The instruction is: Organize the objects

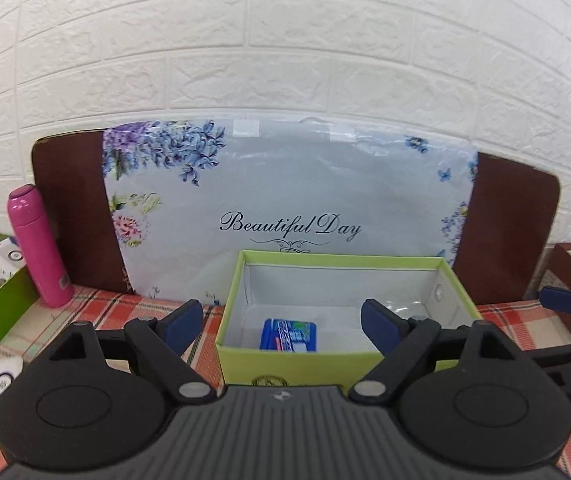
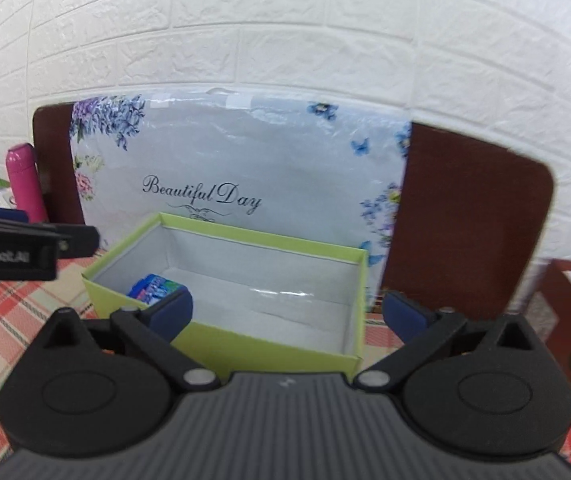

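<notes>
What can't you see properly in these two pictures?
- Blue packet in the green box: left wrist view, the box's front wall hides its lower part.
- Small print on the packet: right wrist view, blurred.
- Red box: right wrist view, cut off by the edge.

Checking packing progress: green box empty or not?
Not empty: open-topped green cardboard box holds one blue packet on its white floor.
</notes>
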